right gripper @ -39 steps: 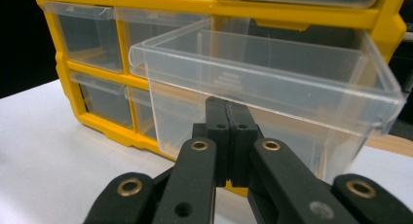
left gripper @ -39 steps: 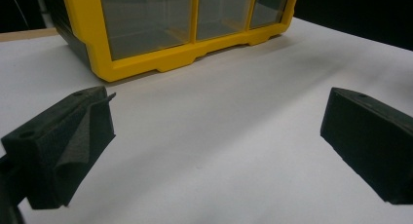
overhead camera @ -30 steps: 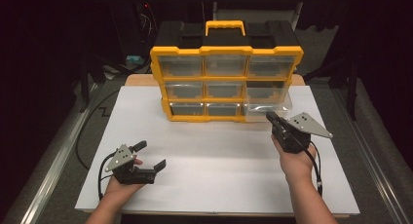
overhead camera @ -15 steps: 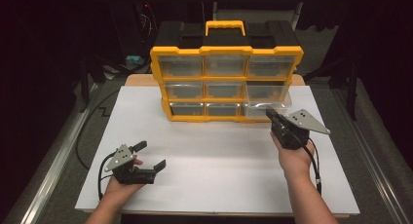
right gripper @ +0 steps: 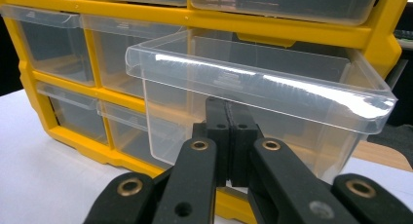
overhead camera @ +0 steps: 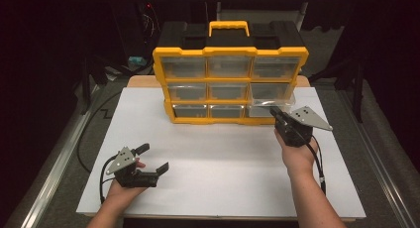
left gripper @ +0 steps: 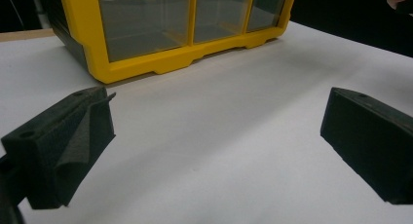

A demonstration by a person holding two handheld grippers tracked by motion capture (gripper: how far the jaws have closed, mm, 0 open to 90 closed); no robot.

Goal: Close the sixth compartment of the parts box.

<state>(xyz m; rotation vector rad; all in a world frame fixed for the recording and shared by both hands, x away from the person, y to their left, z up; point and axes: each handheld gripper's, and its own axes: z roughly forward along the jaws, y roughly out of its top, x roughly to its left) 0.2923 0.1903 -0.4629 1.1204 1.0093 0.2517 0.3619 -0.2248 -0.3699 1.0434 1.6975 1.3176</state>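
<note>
Right gripper [right gripper: 228, 118] closed tight — against the pulled-out clear drawer [right gripper: 253, 87].

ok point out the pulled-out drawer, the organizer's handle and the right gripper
pulled-out drawer [right gripper: 258, 83], right gripper view, front rim
organizer's handle [overhead camera: 228, 26], high view, top bar
right gripper [right gripper: 228, 136], right gripper view, between closed fingertips

Looked down and forward from above the near edge of the white table [overhead camera: 218, 153], far enough off to take in the whole yellow drawer organizer [overhead camera: 230, 84] at 12 o'clock. Rode low on the left gripper [overhead camera: 151, 158], aimed toward 1 o'clock across the tabletop at the cabinet's bottom row. Sat very close on the right gripper [right gripper: 228, 112], facing 11 o'clock at the pulled-out clear drawer [right gripper: 258, 97]. Shared among all three: the organizer's lower front.
</note>
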